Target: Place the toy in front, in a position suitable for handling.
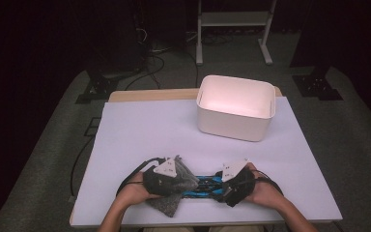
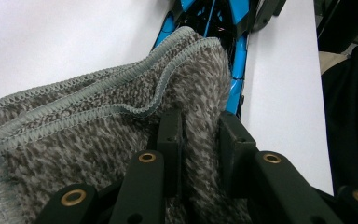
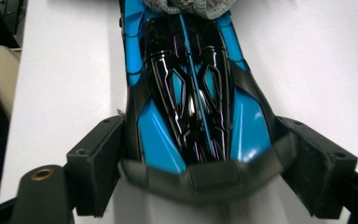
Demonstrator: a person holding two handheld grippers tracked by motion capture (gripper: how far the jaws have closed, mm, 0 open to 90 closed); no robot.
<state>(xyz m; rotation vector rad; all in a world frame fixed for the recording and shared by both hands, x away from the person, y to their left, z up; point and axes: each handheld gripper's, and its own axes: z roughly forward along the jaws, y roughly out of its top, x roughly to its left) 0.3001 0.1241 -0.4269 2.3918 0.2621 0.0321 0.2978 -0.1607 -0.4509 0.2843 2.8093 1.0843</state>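
Table (image 1: 140, 130): rectangular, covered by a pale white sheet, with a strip of bare wood showing along the far edge. Lying on it:
- White bin (image 1: 235, 107), open-topped, with rounded corners; far side, right of centre.
- Blue and black toy car (image 1: 204, 186); near edge, around the middle, lengthwise left to right.
- Grey knitted cloth (image 1: 174, 193), folded; near edge, at the car's left end and touching it.

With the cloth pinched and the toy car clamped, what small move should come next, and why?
Probably a short wipe: draw the left gripper, shut on the grey cloth, along the blue car. The cloth's edge already lies on one end of the car, and the right gripper clamps the other end, steadying it.
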